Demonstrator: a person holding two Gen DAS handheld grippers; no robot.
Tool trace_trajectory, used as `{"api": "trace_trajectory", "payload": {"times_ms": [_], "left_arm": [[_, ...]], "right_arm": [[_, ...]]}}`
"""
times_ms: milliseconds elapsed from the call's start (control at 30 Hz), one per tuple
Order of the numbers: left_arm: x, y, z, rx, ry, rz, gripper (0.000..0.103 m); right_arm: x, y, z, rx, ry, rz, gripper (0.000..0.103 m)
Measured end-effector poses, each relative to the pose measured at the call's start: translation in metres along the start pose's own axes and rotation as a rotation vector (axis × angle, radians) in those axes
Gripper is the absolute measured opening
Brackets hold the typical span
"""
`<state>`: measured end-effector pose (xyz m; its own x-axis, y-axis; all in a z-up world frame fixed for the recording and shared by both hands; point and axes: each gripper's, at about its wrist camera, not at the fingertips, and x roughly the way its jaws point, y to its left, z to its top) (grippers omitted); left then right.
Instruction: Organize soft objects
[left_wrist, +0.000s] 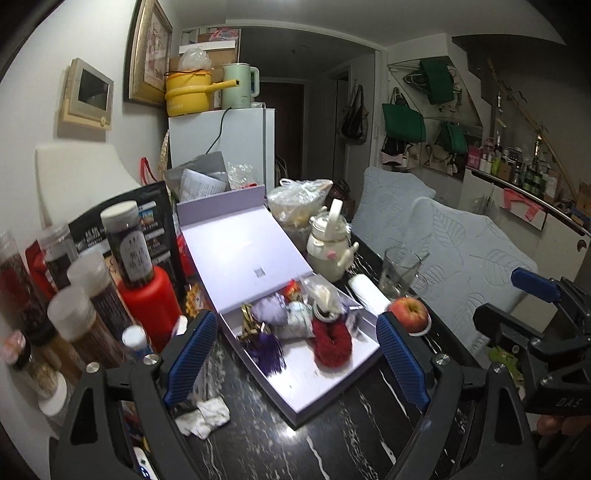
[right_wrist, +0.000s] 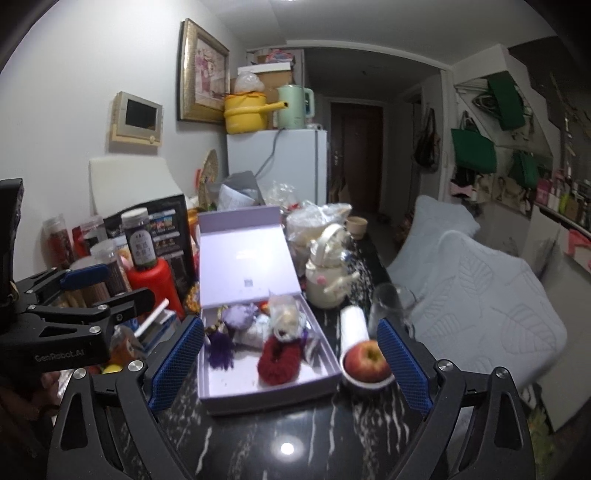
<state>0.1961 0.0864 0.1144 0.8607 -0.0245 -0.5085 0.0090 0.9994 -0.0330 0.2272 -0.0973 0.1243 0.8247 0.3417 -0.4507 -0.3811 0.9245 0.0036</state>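
Both grippers' blue ribbed fingers (left_wrist: 192, 354) (right_wrist: 173, 365) gape empty above the black marbled surface (left_wrist: 332, 435), bracketing the open lilac cardboard box (left_wrist: 325, 384) of plush toys.

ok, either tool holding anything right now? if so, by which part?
Nothing is held. The left tool and right tool are both open wide above the table, short of the lavender box; the red fuzzy piece lies untouched inside.
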Motion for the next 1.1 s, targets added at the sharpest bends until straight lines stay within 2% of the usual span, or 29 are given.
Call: {"api": "trace_trajectory", "payload": {"times_ms": [233,533,767,1100], "left_arm": [[-0.004,-0.009,-0.031,-0.004,0.037,-0.012,0.089],[0.002,-0.015,-0.061,0.017,0.086,-0.020,0.089],[0.006,-0.015,-0.074,0.025,0.103,-0.021,0.089],[0.012,-0.018,-0.077,0.036,0.118,-0.041,0.089]], "right_arm": [[-0.010,-0.001,-0.032,0.030,0.045,-0.011,0.096],[-0.001,-0.004,-0.068,0.082,0.123,-0.011,0.096],[0.004,0.000,-0.084,0.080,0.154,-0.006,0.096],[-0.002,0.003,-0.090,0.071,0.150,-0.007,0.096]]}}
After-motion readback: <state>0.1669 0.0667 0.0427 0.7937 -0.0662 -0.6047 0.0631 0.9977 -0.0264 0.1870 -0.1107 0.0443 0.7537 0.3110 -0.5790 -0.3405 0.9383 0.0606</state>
